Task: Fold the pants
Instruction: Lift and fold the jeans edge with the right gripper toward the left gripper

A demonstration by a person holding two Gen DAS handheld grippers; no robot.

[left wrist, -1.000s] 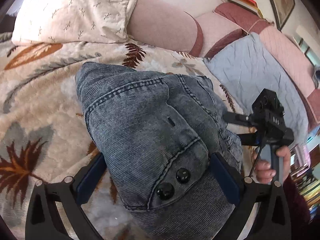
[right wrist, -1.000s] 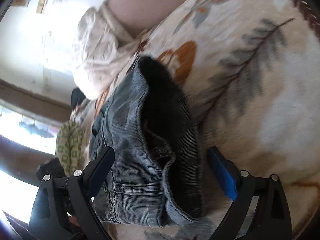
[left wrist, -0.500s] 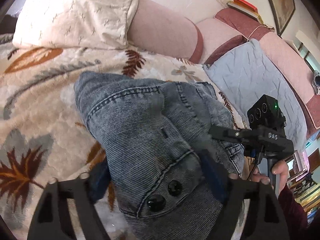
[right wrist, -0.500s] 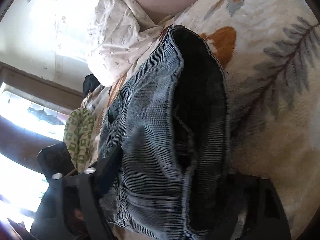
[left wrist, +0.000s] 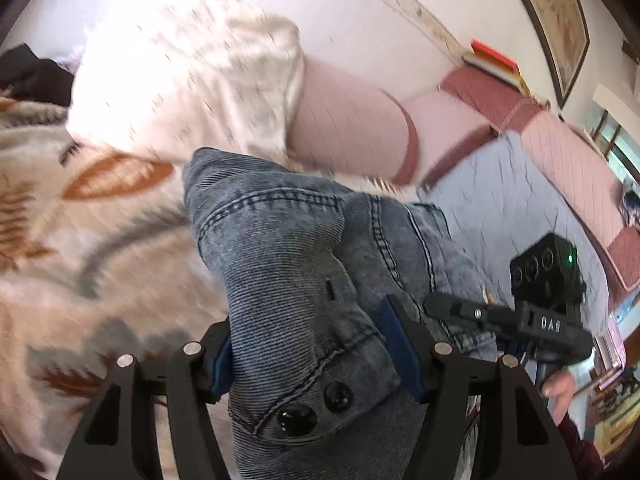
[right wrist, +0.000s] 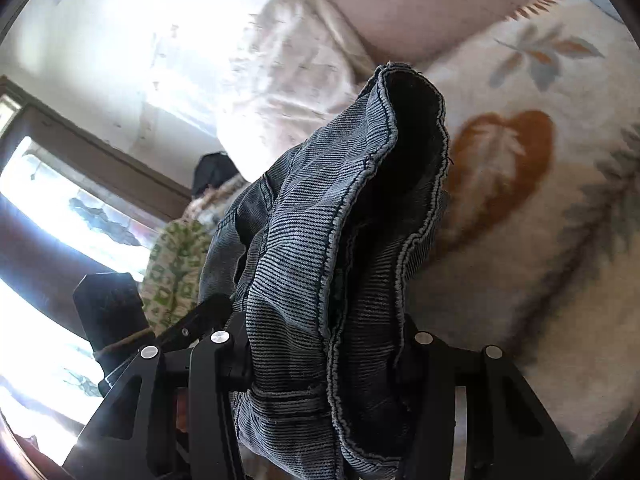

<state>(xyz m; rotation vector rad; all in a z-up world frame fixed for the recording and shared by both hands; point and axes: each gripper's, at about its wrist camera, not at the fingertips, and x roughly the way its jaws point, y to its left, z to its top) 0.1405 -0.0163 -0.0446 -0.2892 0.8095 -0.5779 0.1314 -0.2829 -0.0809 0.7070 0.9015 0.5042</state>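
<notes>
The grey-blue denim pants are bunched and lifted off the leaf-patterned blanket. My left gripper is shut on the waistband near two black buttons. My right gripper is shut on another bunch of the pants, with the dark inside of the waist opening facing the camera. In the left wrist view the right gripper shows at the right, held by a hand, touching the pants' edge.
A cream pillow and a pink headboard cushion lie behind the pants. A pale blue quilt lies to the right. A green-patterned cloth and a bright window are at the left of the right wrist view.
Both grippers closed from open onto the pants and lifted them off the blanket. The view tilted up toward the pillow and wall.
</notes>
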